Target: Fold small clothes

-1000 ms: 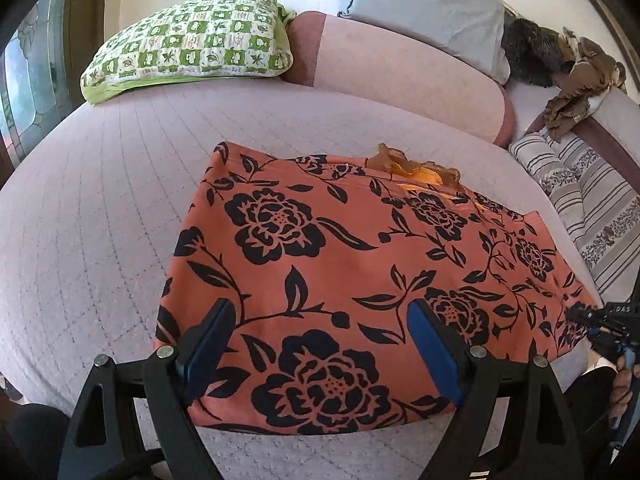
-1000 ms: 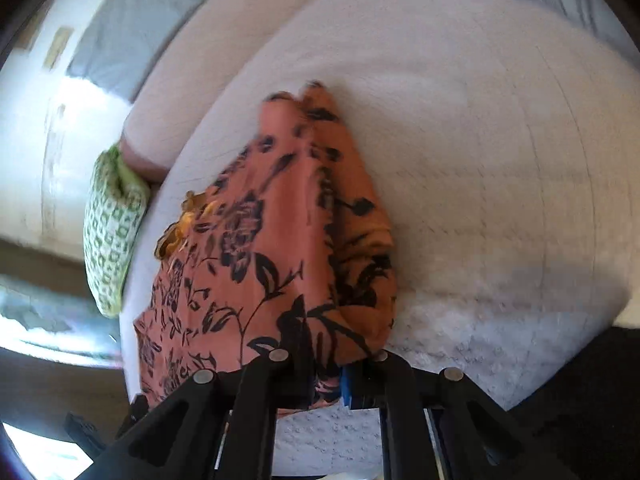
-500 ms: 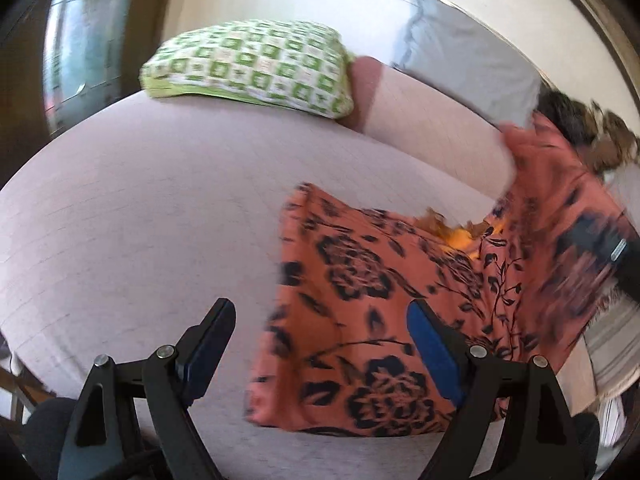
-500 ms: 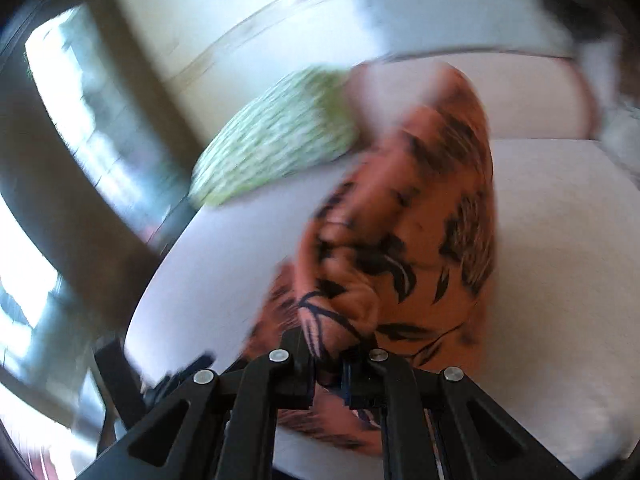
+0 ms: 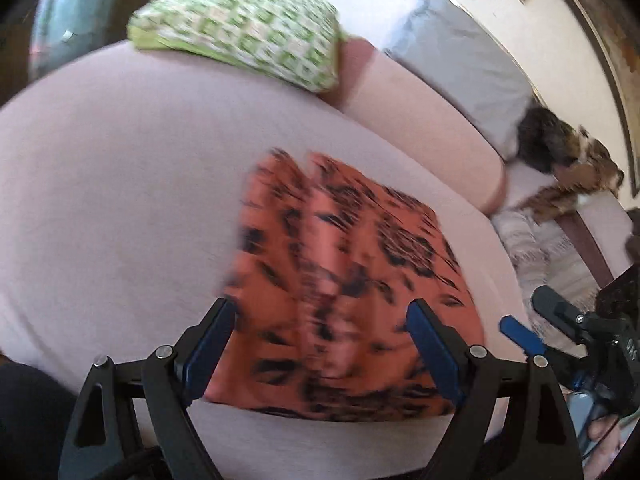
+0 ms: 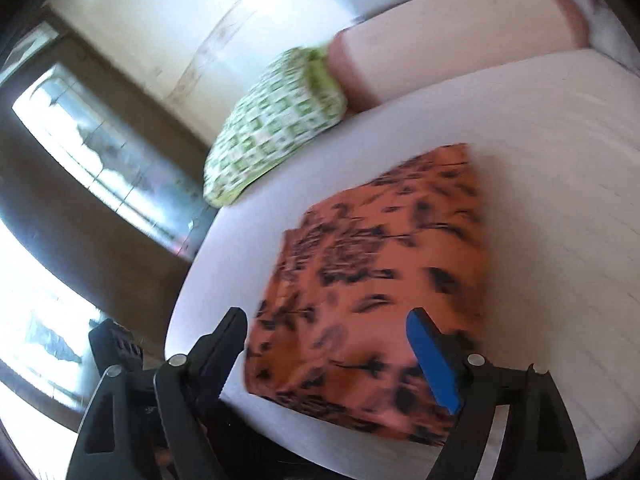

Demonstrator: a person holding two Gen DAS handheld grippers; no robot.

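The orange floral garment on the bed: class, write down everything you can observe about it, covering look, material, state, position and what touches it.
The orange floral garment is a thin, soft-looking woven cloth, salmon-orange with a black flower-and-leaf print. It lies folded into a rough rectangle, layers stacked, flat on the pale quilted bed cover, near its front edge. Motion blur smears the print. The green checked pillow sits apart behind it. The left gripper and the right gripper are both open in front of it; neither grips the cloth.
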